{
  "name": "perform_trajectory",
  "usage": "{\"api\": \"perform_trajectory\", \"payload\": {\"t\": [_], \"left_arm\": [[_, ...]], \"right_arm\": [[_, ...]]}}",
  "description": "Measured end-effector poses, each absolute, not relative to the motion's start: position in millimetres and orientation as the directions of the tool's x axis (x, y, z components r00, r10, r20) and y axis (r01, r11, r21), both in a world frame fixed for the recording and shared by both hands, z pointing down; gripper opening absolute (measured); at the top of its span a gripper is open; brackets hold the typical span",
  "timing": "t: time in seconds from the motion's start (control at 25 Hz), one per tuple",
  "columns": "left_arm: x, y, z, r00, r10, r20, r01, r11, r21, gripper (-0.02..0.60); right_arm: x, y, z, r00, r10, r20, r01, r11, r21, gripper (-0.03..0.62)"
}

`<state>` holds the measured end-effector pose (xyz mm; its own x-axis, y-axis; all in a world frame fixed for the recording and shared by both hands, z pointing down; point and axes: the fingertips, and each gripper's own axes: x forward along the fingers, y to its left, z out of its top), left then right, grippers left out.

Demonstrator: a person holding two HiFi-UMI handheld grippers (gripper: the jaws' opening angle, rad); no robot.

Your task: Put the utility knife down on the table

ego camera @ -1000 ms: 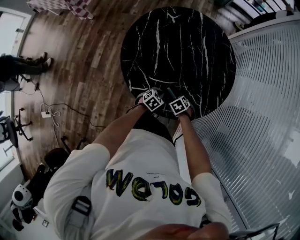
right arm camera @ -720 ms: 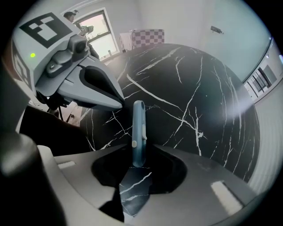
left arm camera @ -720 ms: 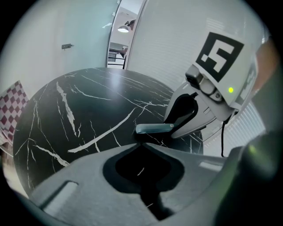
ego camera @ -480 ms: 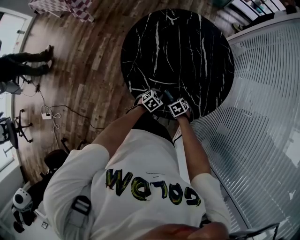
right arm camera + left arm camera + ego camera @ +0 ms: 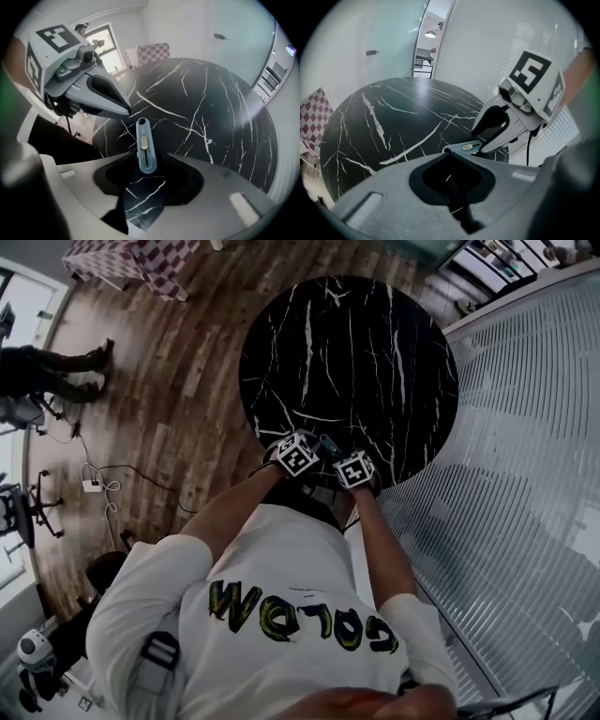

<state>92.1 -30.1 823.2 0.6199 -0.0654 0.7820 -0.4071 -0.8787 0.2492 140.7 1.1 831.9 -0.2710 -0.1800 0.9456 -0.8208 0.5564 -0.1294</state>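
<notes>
Right tongs (image 5: 147, 165) have just been opening and are now released. The utility knife (image 5: 144, 145) lies loose between them on the tabletop (image 5: 211, 108), near its edge. Left tongs (image 5: 450, 161) clenched, empty. Risk: a careless withdrawal snags the knife and sweeps it off.

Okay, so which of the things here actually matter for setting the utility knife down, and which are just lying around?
Part of the job: utility knife, lying on the black marble table; right gripper, whose jaws have just been opening, the knife between them unpressed.
Just lying about: checked cloth, power strip, office chair.
</notes>
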Motion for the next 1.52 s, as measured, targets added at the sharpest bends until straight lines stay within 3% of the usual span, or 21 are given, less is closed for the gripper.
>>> {"api": "perform_trajectory", "payload": {"t": [0.24,0.52,0.76,1.12,1.52], "left_arm": [[98,-41,793,0.672,-0.108,0.733,-0.421,-0.87,0.258,0.002],[112,-60,739,0.741,-0.172,0.649,-0.431,-0.863,0.264,0.002],[124,-78,659,0.83,-0.24,0.504,-0.434,-0.844,0.314,0.002],[126,-82,549,0.898,-0.306,0.318,-0.401,-0.866,0.298,0.002],[117,-68,431,0.934,-0.332,0.134,-0.356,-0.897,0.261,0.002]], "right_arm": [[150,-7,808,-0.31,-0.275,0.91,-0.842,0.525,-0.128,0.183],[160,-36,739,-0.321,-0.512,0.797,-0.891,0.448,-0.07,0.124],[159,-52,673,-0.342,-0.639,0.689,-0.914,0.396,-0.086,0.095],[157,-59,566,-0.372,-0.789,0.489,-0.927,0.347,-0.145,0.031],[138,-56,464,-0.417,-0.859,0.297,-0.908,0.38,-0.176,0.005]]}}
